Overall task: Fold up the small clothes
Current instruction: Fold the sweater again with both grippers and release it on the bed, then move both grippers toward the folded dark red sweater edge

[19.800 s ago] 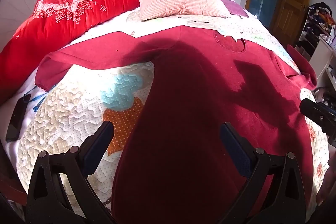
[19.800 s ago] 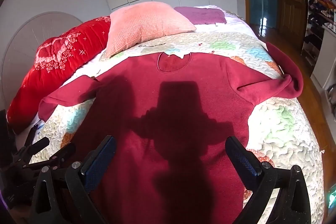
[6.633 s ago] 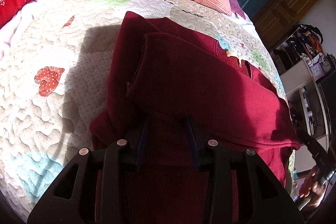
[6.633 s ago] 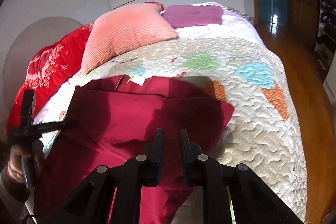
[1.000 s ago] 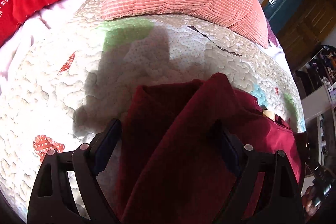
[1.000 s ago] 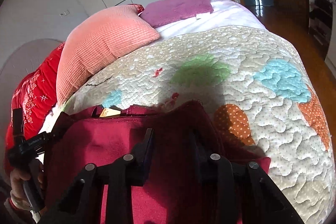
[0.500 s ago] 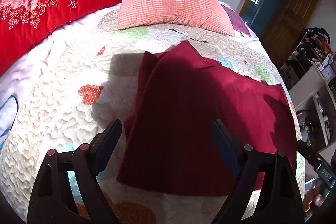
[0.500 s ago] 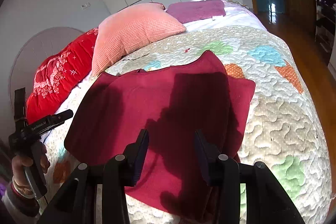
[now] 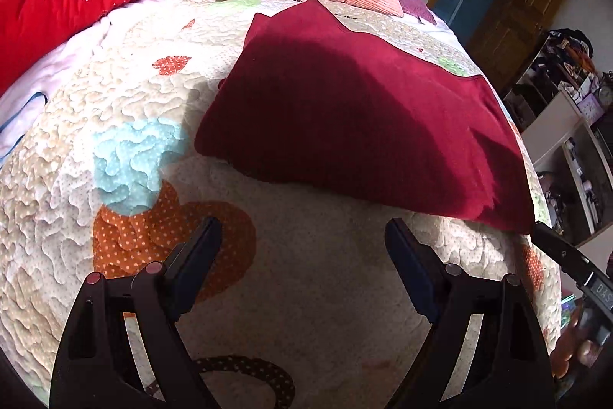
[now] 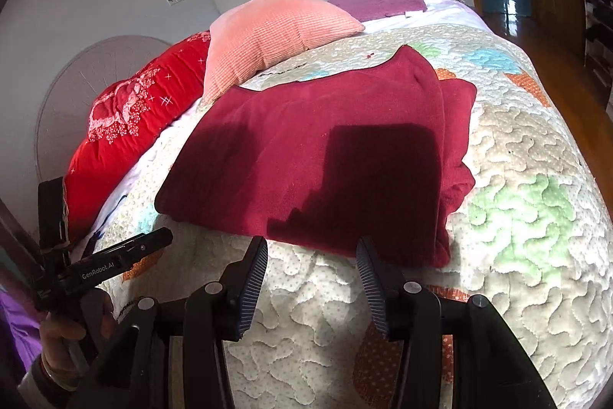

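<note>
So the bed (image 10: 536,294) with its patchwork quilt filled pretty much the whole frame in both wrist views, and the folded dark red top (image 10: 325,156) sat in the middle of it, straight ahead of and above both my claws in the picture. It looked like a flat folded slab by then, long axis running left to right across the frame, so I'd guess the folding was basically done or one fold short.

In the right wrist view its near edge lay just beyond the tips of my right claw (image 10: 312,248), not touching as far as I could tell. That one was clearly the nearer of the two. On the right side of the slab a lower layer stuck out a bit untidy, so if anything needed a tuck, I'd reckon it was there.

Behind it, upper middle, the pink pillow (image 10: 276,25) sat close to the far edge, with the red blanket (image 10: 126,125) off to the upper left. Not much room that way. Loads of bare quilt to the right and in front, though.

My left claw (image 9: 302,236) stood wide apart and empty, over bare quilt a little short of the top (image 9: 356,117). The right claw had just been opening, about halfway apart, nothing between the pads.
</note>
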### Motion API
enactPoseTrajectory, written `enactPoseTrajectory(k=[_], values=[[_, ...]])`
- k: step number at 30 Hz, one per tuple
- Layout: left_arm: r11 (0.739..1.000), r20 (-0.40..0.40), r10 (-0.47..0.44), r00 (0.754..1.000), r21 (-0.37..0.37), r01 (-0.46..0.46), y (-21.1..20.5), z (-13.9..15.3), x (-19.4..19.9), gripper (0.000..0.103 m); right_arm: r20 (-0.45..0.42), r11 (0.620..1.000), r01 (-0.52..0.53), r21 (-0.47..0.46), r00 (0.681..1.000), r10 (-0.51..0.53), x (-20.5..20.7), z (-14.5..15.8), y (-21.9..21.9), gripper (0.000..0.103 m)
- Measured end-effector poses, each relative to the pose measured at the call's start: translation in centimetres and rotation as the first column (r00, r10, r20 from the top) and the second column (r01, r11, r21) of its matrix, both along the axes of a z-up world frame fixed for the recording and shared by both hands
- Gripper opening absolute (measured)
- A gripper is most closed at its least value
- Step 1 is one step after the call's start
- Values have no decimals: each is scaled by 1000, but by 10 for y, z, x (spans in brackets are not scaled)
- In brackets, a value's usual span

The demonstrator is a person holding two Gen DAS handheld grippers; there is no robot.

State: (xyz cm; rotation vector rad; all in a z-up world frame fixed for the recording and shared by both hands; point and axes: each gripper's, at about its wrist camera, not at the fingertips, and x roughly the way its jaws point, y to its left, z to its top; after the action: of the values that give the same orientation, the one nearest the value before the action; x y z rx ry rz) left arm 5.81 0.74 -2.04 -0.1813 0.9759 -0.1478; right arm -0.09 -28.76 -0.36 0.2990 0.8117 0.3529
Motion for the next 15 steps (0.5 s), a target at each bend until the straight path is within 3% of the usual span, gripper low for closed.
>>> enactPoseTrajectory(k=[6, 15], values=[[1000, 19, -10, 1000, -23, 10, -12, 8, -12, 87, 0, 1000, 7, -15, 1000, -7, -16, -7, 3, 47], [996, 54, -86, 995, 25, 85, -47, 20, -17, 87, 8, 999, 6, -34, 1000, -5, -29, -6, -3, 47]])
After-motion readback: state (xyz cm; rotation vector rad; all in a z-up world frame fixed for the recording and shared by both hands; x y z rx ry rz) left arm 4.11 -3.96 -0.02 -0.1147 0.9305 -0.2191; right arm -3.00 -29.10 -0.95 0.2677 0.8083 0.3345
